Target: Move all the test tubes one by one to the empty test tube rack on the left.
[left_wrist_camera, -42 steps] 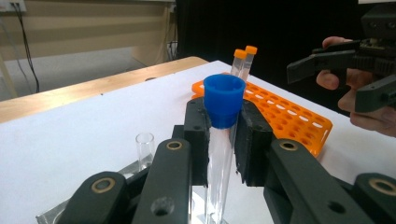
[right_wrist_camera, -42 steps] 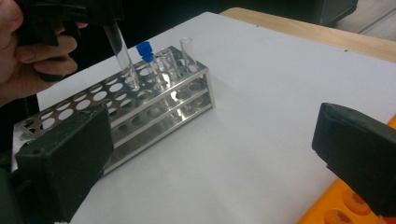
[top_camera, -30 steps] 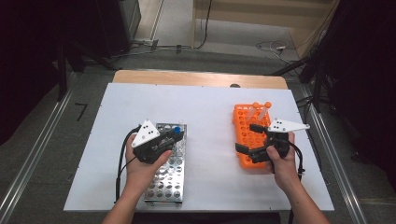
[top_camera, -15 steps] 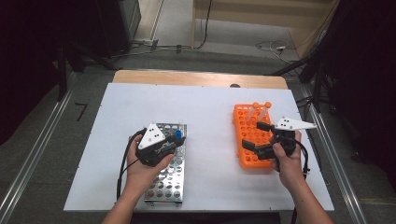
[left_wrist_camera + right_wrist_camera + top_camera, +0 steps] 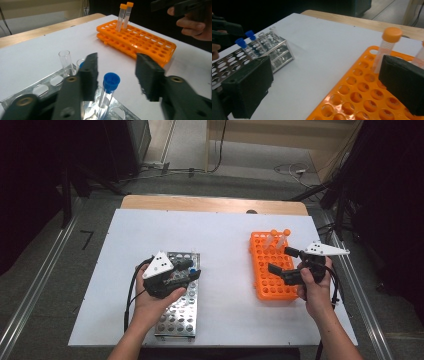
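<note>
White table [image 5: 220,240] fills mid frame in the high view, its near edge cut off at bottom. Two racks: metal rack [image 5: 181,305] lower left, partly hidden under the left gripper [image 5: 192,269]; orange rack [image 5: 272,265] right of centre, near end covered by the right gripper [image 5: 283,261]. Two orange-capped tubes [image 5: 279,239] stand at the orange rack's far end. In the left gripper view, a blue-capped tube [image 5: 108,91] sits upright in the metal rack at lower centre, between the jaws, which have just been opening and are clear of it on both sides; a second blue cap is mostly hidden behind the left jaw, one clear uncapped tube [image 5: 66,62] upper left. Right gripper released, jaws wide, nothing between them, over the orange rack.
</note>
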`<state>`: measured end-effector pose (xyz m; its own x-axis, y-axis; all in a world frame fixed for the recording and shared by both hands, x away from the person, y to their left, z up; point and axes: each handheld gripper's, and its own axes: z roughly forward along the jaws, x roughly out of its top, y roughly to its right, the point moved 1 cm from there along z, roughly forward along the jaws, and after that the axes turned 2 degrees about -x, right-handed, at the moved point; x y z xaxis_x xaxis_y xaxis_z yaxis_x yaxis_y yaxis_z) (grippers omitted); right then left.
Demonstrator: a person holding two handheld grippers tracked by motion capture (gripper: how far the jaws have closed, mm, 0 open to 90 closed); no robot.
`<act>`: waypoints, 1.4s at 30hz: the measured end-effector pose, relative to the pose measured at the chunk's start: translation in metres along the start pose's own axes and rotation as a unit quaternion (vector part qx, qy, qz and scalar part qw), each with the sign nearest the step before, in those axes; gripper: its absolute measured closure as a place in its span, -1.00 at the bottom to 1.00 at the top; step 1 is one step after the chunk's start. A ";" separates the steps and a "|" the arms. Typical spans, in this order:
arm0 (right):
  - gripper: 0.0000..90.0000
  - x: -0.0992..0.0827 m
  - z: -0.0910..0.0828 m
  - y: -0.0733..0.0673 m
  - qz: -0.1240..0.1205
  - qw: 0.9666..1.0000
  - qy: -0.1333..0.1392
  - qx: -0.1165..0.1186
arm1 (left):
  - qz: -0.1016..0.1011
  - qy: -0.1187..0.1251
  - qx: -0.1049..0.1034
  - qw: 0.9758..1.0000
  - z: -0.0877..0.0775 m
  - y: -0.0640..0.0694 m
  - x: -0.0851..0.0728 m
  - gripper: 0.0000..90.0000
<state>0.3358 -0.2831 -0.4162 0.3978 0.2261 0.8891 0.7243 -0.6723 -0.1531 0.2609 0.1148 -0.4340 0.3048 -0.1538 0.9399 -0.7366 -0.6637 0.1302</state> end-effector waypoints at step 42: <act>0.52 -0.017 0.057 0.097 0.075 0.990 -0.062 -0.102 | -0.046 0.035 -0.005 0.998 -0.008 -0.011 0.003 -0.98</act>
<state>0.4319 -0.3120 -0.4708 0.5679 0.1892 0.8010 0.5275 -0.8308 -0.1777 0.2648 0.1275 -0.4299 0.3276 -0.0409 0.9439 -0.7143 -0.6646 0.2191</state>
